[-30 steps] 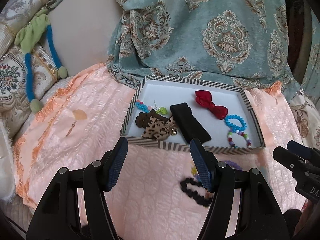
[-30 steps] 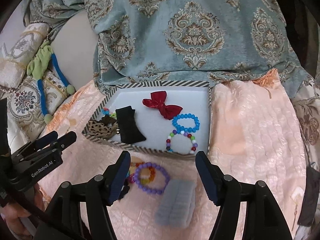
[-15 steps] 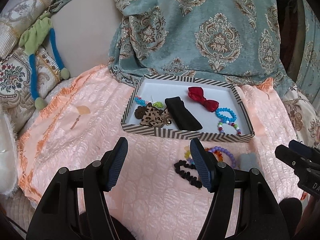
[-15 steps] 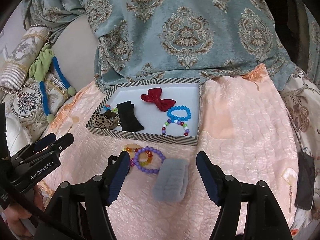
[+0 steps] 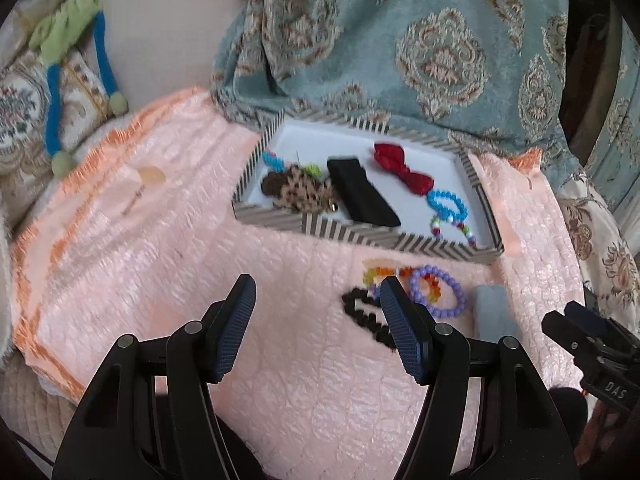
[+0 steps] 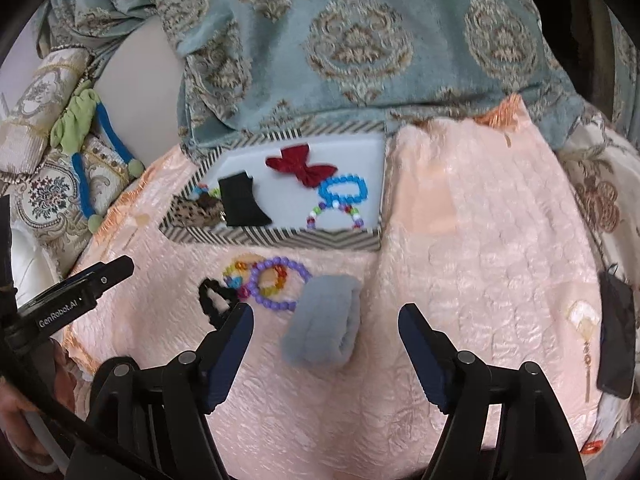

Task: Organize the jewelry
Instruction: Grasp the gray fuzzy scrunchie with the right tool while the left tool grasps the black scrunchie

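Observation:
A striped-rim tray (image 5: 360, 236) (image 6: 280, 236) on the pink quilt holds a red bow (image 5: 404, 168) (image 6: 304, 166), a black band (image 5: 360, 192) (image 6: 242, 204), a leopard bow (image 5: 300, 196) (image 6: 192, 212), a blue bead bracelet (image 5: 446, 202) (image 6: 344, 190) and a multicolour bead bracelet (image 6: 334, 216). In front of the tray lie a purple bead bracelet (image 5: 440, 292) (image 6: 278, 282), a rainbow bracelet (image 5: 380, 272) (image 6: 236, 274), a black scrunchie (image 5: 366, 312) (image 6: 212, 296) and a grey band (image 5: 492, 312) (image 6: 324, 328). My left gripper (image 5: 318, 330) and right gripper (image 6: 326, 348) are open and empty, held above the quilt.
A teal patterned blanket (image 6: 340, 40) rises behind the tray. Patterned cushions (image 5: 24, 112) and a green and blue soft toy (image 5: 64, 32) lie at the left. A dark phone-like object (image 6: 616, 340) and a fan-shaped earring (image 6: 584, 320) lie at the quilt's right edge.
Both grippers have pulled back from the tray, so the loose bracelets, scrunchie and grey band now show in front of it. Both stay open.

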### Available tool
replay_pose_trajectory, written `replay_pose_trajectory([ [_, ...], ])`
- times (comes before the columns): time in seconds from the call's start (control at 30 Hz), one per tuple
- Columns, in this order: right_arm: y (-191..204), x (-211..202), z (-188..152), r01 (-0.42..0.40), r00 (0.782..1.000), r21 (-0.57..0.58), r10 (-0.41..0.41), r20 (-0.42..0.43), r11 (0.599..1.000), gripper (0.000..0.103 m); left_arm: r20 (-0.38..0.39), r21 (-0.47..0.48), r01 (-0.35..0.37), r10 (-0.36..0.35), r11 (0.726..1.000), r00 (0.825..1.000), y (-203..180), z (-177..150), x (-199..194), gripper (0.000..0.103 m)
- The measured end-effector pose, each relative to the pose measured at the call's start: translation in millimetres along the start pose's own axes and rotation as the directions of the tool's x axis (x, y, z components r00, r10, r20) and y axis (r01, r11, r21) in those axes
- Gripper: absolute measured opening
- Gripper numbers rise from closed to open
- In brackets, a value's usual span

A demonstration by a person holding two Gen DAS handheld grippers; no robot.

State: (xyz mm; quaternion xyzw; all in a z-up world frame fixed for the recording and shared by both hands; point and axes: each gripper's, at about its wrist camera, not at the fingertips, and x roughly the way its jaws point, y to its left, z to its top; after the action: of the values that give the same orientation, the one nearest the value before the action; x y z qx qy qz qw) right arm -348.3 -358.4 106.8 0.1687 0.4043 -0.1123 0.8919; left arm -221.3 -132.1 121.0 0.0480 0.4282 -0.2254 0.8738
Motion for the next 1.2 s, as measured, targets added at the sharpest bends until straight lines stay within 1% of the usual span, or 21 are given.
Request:
replay_pose_trajectory([
  [0.1,-3.3,9.0,-4.5,-0.007,1.0,0.007,0.007,-0.025,1.0,0.073,-0.042,-0.005,0.01,-0.011,1.0,0.999,0.9,-4.4,12.6,0.065],
  [0.2,-5.1,18.6,-6.7,-0.02,0.999,0.017,0.021,-0.047,1.0,0.073,-0.09,-0.016,0.037,-0.038,0.999,0.995,0.4,-9.9,28.8,0.065],
  [0.3,-3.2,26.9,-7.6,-0.024,0.998,0.013,0.025,-0.059,1.0,0.073,-0.121,-0.034,0.055,-0.058,0.998,0.991,1.4,-12.0,41.4,0.065],
  [0.4,-2.5,35.2,-8.0,-0.024,0.997,0.016,0.025,-0.073,1.0,0.073,-0.158,-0.047,0.055,-0.062,0.997,0.986,0.0,-15.7,57.0,0.065],
  [0.5,-2.1,44.3,-8.2,-0.029,0.996,0.017,0.031,-0.085,0.999,0.073,-0.175,-0.047,0.059,-0.066,0.997,0.982,-2.3,-18.1,67.7,0.065],
  [0.63,-1.0,52.2,-8.9,-0.038,0.996,0.014,0.039,-0.079,0.999,0.072,-0.2,-0.051,0.052,-0.061,0.997,0.978,-5.4,-21.4,82.6,0.065],
  [0.7,-0.8,56.8,-10.2,-0.044,0.996,0.008,0.045,-0.083,0.999,0.068,-0.202,-0.054,0.048,-0.058,0.997,0.978,-5.9,-22.1,87.7,0.065],
  [0.73,-0.6,59.9,-11.1,-0.041,0.995,0.0,0.041,-0.088,0.999,0.059,-0.197,-0.056,0.047,-0.057,0.997,0.979,-6.1,-22.3,89.3,0.065],
  [0.77,-0.9,62.8,-12.2,-0.033,0.995,-0.006,0.032,-0.091,0.999,0.054,-0.189,-0.058,0.049,-0.059,0.997,0.98,-5.4,-22.1,89.9,0.065],
  [0.8,-1.6,64.2,-13.1,-0.033,0.995,-0.008,0.032,-0.091,0.999,0.053,-0.184,-0.059,0.052,-0.062,0.997,0.981,-5.5,-21.8,90.7,0.065],
  [0.83,-2.8,65.0,-13.7,-0.037,0.996,-0.009,0.036,-0.084,0.999,0.049,-0.179,-0.061,0.057,-0.067,0.997,0.982,-5.4,-21.9,91.7,0.065],
  [0.87,-4.4,64.5,-14.2,-0.037,0.997,-0.008,0.037,-0.073,0.999,0.045,-0.177,-0.06,0.062,-0.071,0.996,0.982,-5.3,-21.6,92.7,0.062],
  [0.9,-5.6,63.7,-14.4,-0.04,0.997,-0.006,0.04,-0.066,0.999,0.043,-0.172,-0.061,0.076,-0.086,0.995,0.981,-5.2,-21.7,94.3,0.046],
  [0.97,-5.9,61.3,-14.6,-0.039,0.998,-0.014,0.038,-0.057,0.999,0.037,-0.175,-0.059,0.074,-0.083,0.996,0.981,-4.5,-22.7,95.7,0.025],
  [1.0,-5.3,59.7,-14.6,-0.036,0.998,-0.023,0.034,-0.053,0.999,0.036,-0.17,-0.059,0.079,-0.088,0.995,0.981,-4.4,-22.7,95.0,0.015],
  [1.03,-5.4,58.1,-14.7,-0.035,0.998,-0.025,0.034,-0.051,0.999,0.034,-0.172,-0.062,0.104,-0.113,0.993,0.979,-4.1,-22.6,94.2,0.012],
  [1.07,-5.8,55.6,-14.3,-0.036,0.998,-0.024,0.035,-0.045,0.999,0.033,-0.173,-0.063,0.114,-0.124,0.991,0.977,-4.3,-22.6,92.5,0.01],
  [1.1,-6.6,52.7,-13.5,-0.041,0.998,-0.02,0.04,-0.039,0.999,0.032,-0.17,-0.063,0.122,-0.131,0.991,0.977,-4.3,-22.3,90.5,0.007],
  [1.2,-7.4,43.1,-10.6,-0.055,0.998,-0.012,0.055,-0.023,0.998,0.032,-0.171,-0.079,0.156,-0.167,0.985,0.971,-3.3,-20.8,83.5,0.006],
])
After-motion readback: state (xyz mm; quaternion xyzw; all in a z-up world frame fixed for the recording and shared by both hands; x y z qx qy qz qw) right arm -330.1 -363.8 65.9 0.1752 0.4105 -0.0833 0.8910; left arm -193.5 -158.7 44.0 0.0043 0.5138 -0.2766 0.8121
